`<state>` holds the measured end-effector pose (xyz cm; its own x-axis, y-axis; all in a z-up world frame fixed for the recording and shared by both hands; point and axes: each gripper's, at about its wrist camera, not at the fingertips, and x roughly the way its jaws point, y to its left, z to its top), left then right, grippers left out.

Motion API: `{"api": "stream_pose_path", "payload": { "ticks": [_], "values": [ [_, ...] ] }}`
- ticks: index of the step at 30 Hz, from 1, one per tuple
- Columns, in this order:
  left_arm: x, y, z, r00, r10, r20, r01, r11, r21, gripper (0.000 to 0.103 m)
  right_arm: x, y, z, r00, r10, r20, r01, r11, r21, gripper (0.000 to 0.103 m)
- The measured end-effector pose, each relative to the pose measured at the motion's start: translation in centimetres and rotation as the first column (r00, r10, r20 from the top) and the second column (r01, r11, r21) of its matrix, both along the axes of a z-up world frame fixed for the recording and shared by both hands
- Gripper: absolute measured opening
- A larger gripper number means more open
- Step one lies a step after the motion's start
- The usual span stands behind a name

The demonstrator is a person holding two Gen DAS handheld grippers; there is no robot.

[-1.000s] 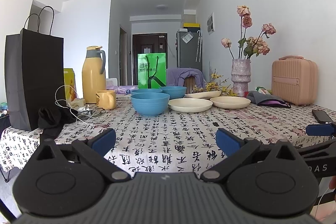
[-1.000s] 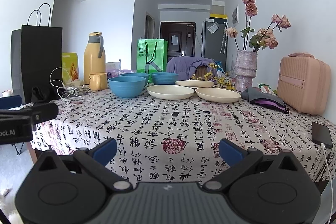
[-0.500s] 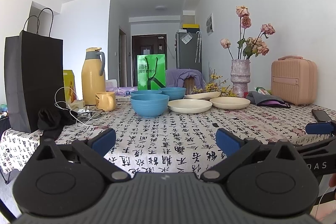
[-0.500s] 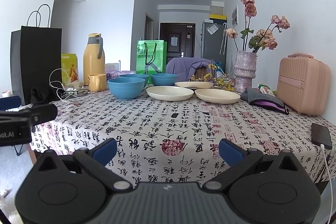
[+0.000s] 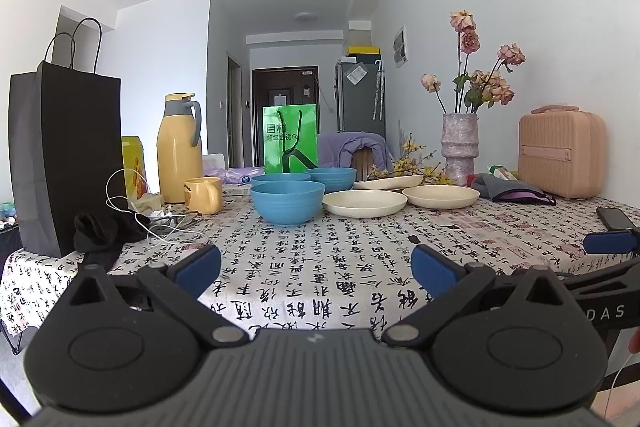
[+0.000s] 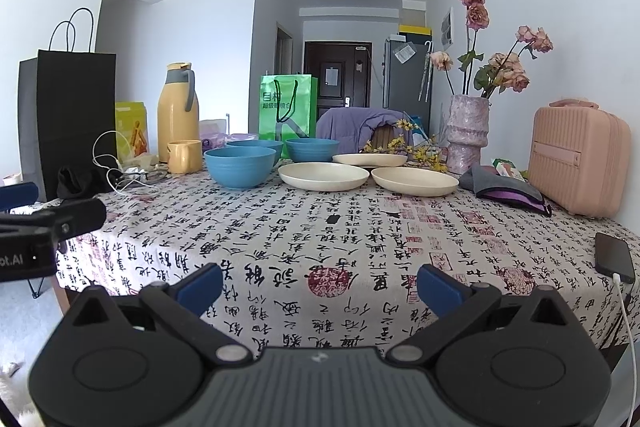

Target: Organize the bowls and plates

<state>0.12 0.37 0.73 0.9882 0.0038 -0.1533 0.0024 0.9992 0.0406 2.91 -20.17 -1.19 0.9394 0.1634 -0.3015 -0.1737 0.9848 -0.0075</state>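
Three blue bowls stand on the patterned tablecloth (image 6: 320, 239): a near one (image 5: 287, 202) (image 6: 239, 167), and two behind it (image 5: 330, 178) (image 6: 312, 149). Three cream plates lie to their right: a near one (image 5: 364, 203) (image 6: 323, 175), a right one (image 5: 441, 195) (image 6: 414, 181) and a far one (image 6: 370, 159). My left gripper (image 5: 316, 267) is open and empty, above the table's near edge. My right gripper (image 6: 320, 283) is open and empty, also at the near edge, well short of the dishes.
A black paper bag (image 6: 66, 119), yellow thermos (image 6: 178, 111), yellow mug (image 6: 184, 155) and white cables (image 6: 120, 179) stand left. A vase of flowers (image 6: 467, 139), grey pouch (image 6: 504, 187), pink case (image 6: 576, 159) and phone (image 6: 614, 257) are on the right. A green bag (image 6: 285, 109) is behind.
Both grippers have tilted or risen slightly, so the table scene sits a little lower in each view. The jaws stay open and nothing on the table has moved.
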Motion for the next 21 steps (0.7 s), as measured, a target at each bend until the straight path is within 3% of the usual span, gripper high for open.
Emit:
{"api": "stream_pose_path", "payload": {
  "ticks": [7,21],
  "values": [
    [0.5,0.3,0.4,1.0,0.014,0.007,-0.014,1.0,0.012,0.103,0.3,0.2,0.3,1.0,0.0,0.02,0.001,1.0,-0.021,0.103],
    [3.1,0.7,0.5,0.999,0.031,-0.039,-0.031,1.0,0.003,0.103,2.7,-0.1,0.5,1.0,-0.016,0.002,0.016,1.0,0.027,0.103]
  ]
}}
